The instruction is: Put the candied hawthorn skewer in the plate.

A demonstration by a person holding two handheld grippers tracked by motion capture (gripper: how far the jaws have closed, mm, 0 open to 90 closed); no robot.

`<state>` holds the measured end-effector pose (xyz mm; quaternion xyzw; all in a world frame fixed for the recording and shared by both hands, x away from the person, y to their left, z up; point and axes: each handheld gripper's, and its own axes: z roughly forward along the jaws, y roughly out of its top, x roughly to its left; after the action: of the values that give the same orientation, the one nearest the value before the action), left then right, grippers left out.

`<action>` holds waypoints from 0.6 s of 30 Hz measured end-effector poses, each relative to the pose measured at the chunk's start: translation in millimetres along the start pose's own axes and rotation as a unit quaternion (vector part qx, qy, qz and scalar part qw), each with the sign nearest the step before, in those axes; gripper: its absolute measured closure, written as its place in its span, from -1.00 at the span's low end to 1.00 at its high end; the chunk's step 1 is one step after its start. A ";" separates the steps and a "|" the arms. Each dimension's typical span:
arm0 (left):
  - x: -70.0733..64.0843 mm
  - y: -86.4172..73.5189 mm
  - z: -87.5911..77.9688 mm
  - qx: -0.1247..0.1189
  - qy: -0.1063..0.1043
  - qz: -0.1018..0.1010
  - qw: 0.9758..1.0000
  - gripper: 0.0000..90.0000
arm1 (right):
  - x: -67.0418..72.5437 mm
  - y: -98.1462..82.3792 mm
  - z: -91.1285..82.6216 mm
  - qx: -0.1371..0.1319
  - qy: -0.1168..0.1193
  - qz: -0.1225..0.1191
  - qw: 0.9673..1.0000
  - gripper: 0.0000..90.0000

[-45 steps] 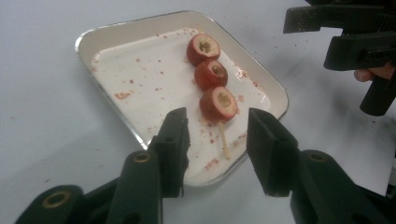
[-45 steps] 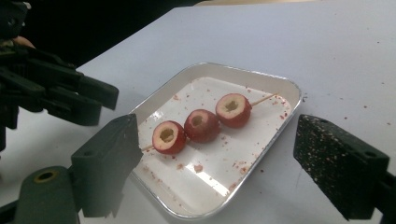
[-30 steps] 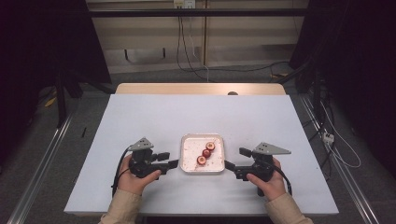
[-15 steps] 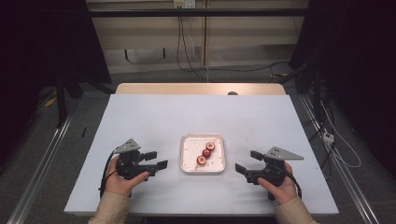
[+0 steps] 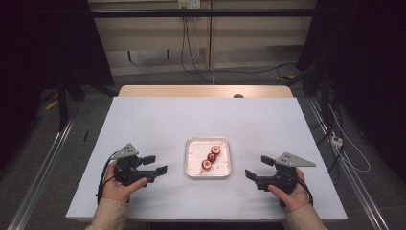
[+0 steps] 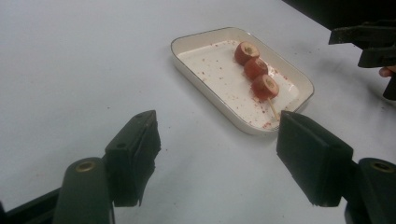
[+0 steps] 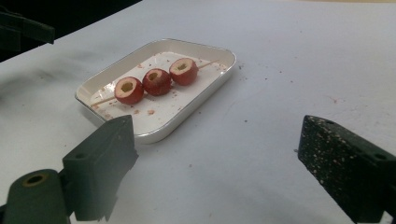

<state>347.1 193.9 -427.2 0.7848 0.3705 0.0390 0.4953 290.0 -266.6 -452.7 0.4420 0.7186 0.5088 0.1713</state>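
A white rectangular tray (image 5: 225, 143) sits near the front centre of the white tabletop (image 5: 158, 120), holding a skewer of three red fruit pieces (image 5: 211, 157) that lies flat inside it amid red crumbs. The left tool (image 5: 154, 164) rests in the person's left hand (image 5: 119, 188) just left of the tray, apart from it; its jaws have just been opening and stand apart with nothing between them. The right tool (image 5: 256, 168), held in the right hand (image 5: 289, 194) just right of the tray, likewise stands open and empty, clear of the tray.
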 end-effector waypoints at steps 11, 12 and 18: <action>5.6 -4.2 -3.8 0.003 0.007 0.001 1.000 -0.39 | -2.3 -2.3 -5.9 -0.001 -0.010 -0.007 1.000 -0.76; 6.2 -4.6 -3.9 0.002 0.006 0.001 1.000 -0.40 | -2.5 -3.0 -6.1 -0.001 -0.010 -0.008 1.000 -0.76; 10.8 -6.4 -8.4 0.000 0.014 -0.003 1.000 -0.40 | -3.8 -4.2 -8.9 0.001 -0.013 -0.012 1.000 -0.76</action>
<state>347.8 208.4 -431.4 0.7830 0.3799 0.0479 0.4902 284.0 -275.2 -453.4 0.4403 0.7218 0.5006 0.1862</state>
